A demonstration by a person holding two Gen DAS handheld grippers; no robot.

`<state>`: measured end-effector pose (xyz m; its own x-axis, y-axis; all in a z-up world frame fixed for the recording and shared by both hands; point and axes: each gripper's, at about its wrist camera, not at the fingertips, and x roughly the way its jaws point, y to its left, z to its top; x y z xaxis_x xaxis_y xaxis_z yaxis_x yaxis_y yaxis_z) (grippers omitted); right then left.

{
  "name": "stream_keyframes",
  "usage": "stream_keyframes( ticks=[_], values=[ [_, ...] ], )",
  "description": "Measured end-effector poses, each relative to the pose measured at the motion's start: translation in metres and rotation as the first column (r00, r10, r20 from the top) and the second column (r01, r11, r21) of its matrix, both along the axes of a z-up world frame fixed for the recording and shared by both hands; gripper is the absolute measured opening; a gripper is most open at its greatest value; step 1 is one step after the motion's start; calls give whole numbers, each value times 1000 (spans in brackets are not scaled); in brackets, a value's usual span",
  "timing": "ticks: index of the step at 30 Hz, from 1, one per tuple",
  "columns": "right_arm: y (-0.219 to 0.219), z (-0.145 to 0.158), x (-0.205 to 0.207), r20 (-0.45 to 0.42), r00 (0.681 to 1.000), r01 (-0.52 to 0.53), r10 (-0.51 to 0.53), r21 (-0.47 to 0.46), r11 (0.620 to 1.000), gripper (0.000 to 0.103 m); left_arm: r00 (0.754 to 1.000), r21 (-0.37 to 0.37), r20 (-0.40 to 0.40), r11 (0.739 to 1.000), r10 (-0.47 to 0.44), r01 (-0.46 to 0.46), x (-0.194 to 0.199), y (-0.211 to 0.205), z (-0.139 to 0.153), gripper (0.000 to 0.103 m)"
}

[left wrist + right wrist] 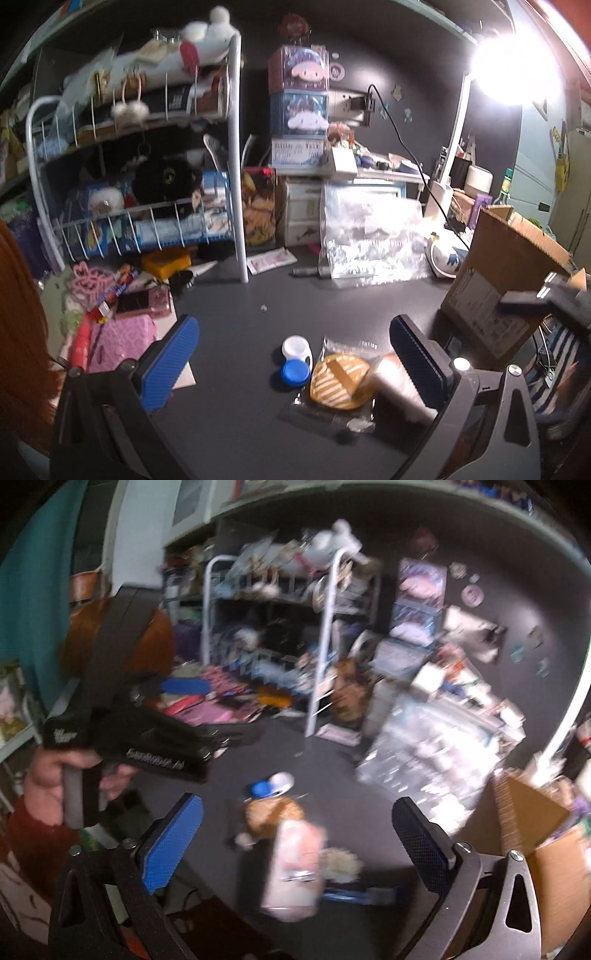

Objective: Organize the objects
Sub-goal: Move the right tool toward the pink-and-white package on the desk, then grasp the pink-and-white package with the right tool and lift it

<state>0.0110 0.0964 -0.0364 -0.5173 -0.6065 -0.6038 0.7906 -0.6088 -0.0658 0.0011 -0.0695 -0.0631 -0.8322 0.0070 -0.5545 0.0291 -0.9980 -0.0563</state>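
On the dark desk lies a contact lens case with one white and one blue cap. Right of it are a tan striped item in clear wrap and a pale pink pack. My left gripper is open above the desk, the case and the wrapped item lying between its blue pads and touching neither. In the blurred right wrist view my right gripper is open too, with the pink pack lying between its fingers, untouched. The lens case and the tan item lie just beyond. A hand holds the left gripper there.
A white wire rack full of toys stands at the back left, with pink clutter at its foot. Stacked character boxes and a clear plastic bag are behind. A cardboard box stands at the right under a bright lamp.
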Motion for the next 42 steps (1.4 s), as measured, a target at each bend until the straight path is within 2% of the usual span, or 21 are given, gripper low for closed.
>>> stream_keyframes(
  ticks=[2, 6, 9, 16, 21, 25, 29, 33, 37, 39, 42],
  values=[
    [-5, -20, -4, 55, 998, 3, -4, 8, 1000, 89, 1000, 1, 13, 1000, -10, 10, 0, 0, -6, 102],
    [-9, -60, -16, 117, 992, 47, -54, 59, 997, 70, 998, 24, 47, 999, -41, 40, -1, -3, -19, 102],
    [-8, -83, -26, 150, 984, 77, -92, 98, 992, 68, 996, 35, 64, 998, -60, 58, -2, -1, -24, 102],
    [-5, -104, -37, 163, 981, 85, -107, 137, 987, 67, 996, 41, 63, 997, -69, 67, -1, 1, -26, 102],
    [-9, -108, -39, 168, 980, 78, -104, 156, 985, 54, 995, 47, 65, 996, -77, 74, 0, 2, -26, 102],
    [-8, -106, -38, 163, 981, 77, -102, 154, 985, 40, 992, 62, 71, 993, -107, 103, -1, 5, -27, 102],
    [-8, -98, -34, 153, 984, 70, -91, 135, 988, 38, 984, 83, 71, 984, -161, 155, -1, 11, -24, 102],
    [-13, -75, -26, 127, 991, 25, -36, 89, 996, 38, 961, 136, 37, 954, -275, 267, 1, 21, -10, 100],
    [-18, -46, -18, 100, 994, -42, 39, 30, 999, 38, 940, 154, 19, 930, -339, 333, -1, 30, 11, 79],
    [-20, -28, -14, 70, 995, -73, 72, 6, 997, 38, 935, 169, 6, 922, -355, 349, -2, 32, 21, 74],
    [-17, -2, -10, 20, 994, -107, 107, -16, 994, 38, 921, 206, -31, 899, -389, 386, -2, 38, 41, 61]
  ],
)
